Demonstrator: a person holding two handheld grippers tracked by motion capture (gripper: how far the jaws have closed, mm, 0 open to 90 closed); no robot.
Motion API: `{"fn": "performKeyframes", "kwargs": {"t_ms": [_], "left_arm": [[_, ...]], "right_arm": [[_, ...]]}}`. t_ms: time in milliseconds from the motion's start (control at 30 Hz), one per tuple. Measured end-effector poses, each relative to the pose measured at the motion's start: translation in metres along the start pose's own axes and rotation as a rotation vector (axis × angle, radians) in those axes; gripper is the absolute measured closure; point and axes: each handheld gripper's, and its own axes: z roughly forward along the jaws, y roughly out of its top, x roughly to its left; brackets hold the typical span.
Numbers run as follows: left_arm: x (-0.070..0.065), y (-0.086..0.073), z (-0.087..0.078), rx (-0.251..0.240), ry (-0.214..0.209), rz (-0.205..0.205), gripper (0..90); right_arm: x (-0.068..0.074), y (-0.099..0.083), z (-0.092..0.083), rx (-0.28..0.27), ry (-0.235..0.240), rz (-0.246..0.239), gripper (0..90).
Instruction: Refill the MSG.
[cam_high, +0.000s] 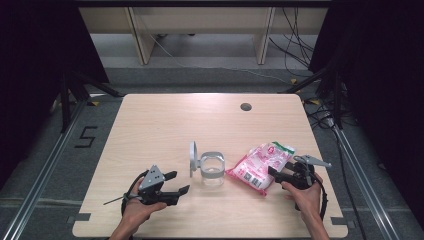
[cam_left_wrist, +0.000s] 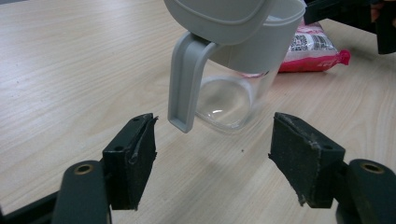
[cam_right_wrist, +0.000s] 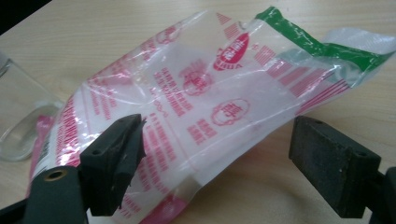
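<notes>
The jug (cam_high: 212, 170) stands on the bench (cam_high: 165, 125), its lid (cam_high: 192, 158) upright at its left. Just right of the jug lies the food bag (cam_high: 261, 163). The left gripper (cam_high: 176, 182) sits left of and nearer than the jug; the right gripper (cam_high: 274, 173) is at the bag's right edge

One clear jug (cam_high: 212, 171) with grey lid at table centre, one pink-printed bag (cam_high: 260, 166) at its three o'clock, two grippers, left (cam_high: 175, 183) and right (cam_high: 274, 174), on one table (cam_high: 165, 125).
</notes>
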Motion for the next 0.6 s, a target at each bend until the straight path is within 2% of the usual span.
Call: {"fn": "performKeyframes", "kwargs": {"t_ms": [33, 67, 100, 133, 267, 300, 333, 367, 433, 467, 500, 533, 567, 600], "left_arm": [[0.000, 0.000, 0.000, 0.000, 0.000, -0.006, 30.4], [0.000, 0.000, 0.000, -0.001, 0.000, -0.007, 30.5], [0.000, -0.001, 0.001, -0.001, -0.001, -0.008, 30.4], [0.000, -0.001, 0.001, -0.001, -0.002, -0.009, 30.4], [0.000, -0.001, 0.001, 0.000, -0.008, -0.008, 30.5], [-0.001, -0.002, 0.002, -0.001, -0.011, -0.014, 30.5], [-0.001, -0.002, 0.002, -0.002, -0.010, -0.011, 30.4], [-0.001, -0.002, 0.002, -0.002, -0.013, -0.015, 30.4], [0.000, -0.002, 0.002, 0.000, -0.011, -0.011, 30.4], [0.000, -0.002, 0.001, -0.001, -0.009, -0.011, 30.4], [0.000, -0.002, 0.001, -0.002, -0.009, -0.017, 30.4], [0.000, -0.002, 0.001, -0.001, -0.011, -0.016, 30.4], [0.000, -0.002, 0.001, -0.001, -0.011, -0.016, 30.4], [0.001, -0.002, 0.001, -0.001, -0.011, -0.012, 30.4]], "right_arm": [[-0.005, 0.001, 0.002, 0.003, 0.002, -0.029, 19.0], [0.001, 0.002, 0.002, 0.034, 0.002, 0.070, 19.1], [-0.008, 0.002, 0.007, -0.005, 0.000, -0.024, 19.1], [-0.008, 0.004, 0.009, 0.008, -0.022, -0.030, 19.3], [-0.008, 0.007, 0.016, 0.029, -0.019, -0.023, 21.1], [-0.001, 0.007, 0.018, 0.027, -0.010, 0.069, 21.6], [-0.009, 0.008, 0.020, 0.019, -0.017, -0.033, 22.6], [-0.009, 0.008, 0.024, 0.016, 0.004, -0.014, 25.0], [-0.010, 0.009, 0.024, 0.035, -0.007, -0.019, 26.5], [-0.011, 0.010, 0.025, 0.041, -0.004, -0.021, 29.0], [-0.011, 0.009, 0.027, 0.008, 0.004, -0.018, 32.2], [-0.013, 0.010, 0.028, 0.026, 0.004, -0.027, 37.3], [-0.010, 0.009, 0.028, 0.036, -0.006, 0.035, 39.1], [-0.010, 0.009, 0.028, 0.036, -0.006, 0.035, 39.1]]}}
